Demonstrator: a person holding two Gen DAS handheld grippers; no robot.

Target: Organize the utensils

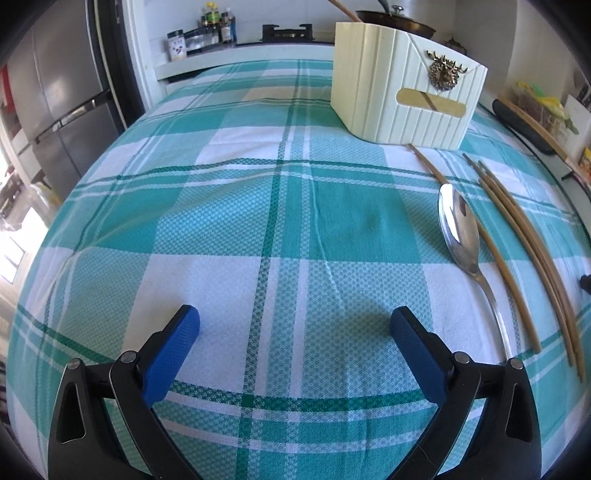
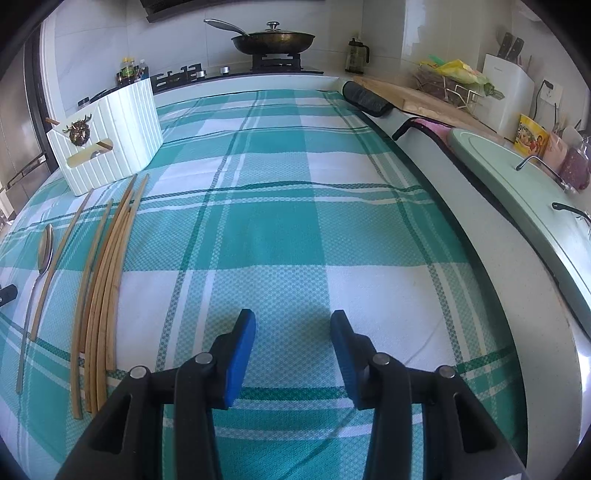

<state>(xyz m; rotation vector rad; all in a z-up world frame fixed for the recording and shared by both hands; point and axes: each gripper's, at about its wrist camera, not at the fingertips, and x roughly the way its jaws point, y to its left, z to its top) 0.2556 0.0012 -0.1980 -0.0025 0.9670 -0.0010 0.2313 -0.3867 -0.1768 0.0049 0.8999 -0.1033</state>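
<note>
On the teal and white plaid tablecloth [image 1: 229, 206] stands a cream ribbed utensil holder [image 1: 406, 92] with a brass stag badge, also at the far left in the right wrist view [image 2: 110, 136]. In front of it a metal spoon [image 1: 460, 229] [image 2: 46, 247] lies beside several wooden chopsticks [image 1: 494, 254] [image 2: 103, 295]. My left gripper [image 1: 295, 312] is open wide over bare cloth, left of the spoon. My right gripper [image 2: 293, 314] is open more narrowly over bare cloth, right of the chopsticks. Neither holds anything.
A stove with a lidded pan [image 2: 273, 40] and bottles [image 1: 216, 22] line the back counter. A steel fridge [image 1: 55, 92] stands on the left. On the right a black roll [image 2: 365, 98], a pale green board [image 2: 517, 177] and a sink edge border the cloth.
</note>
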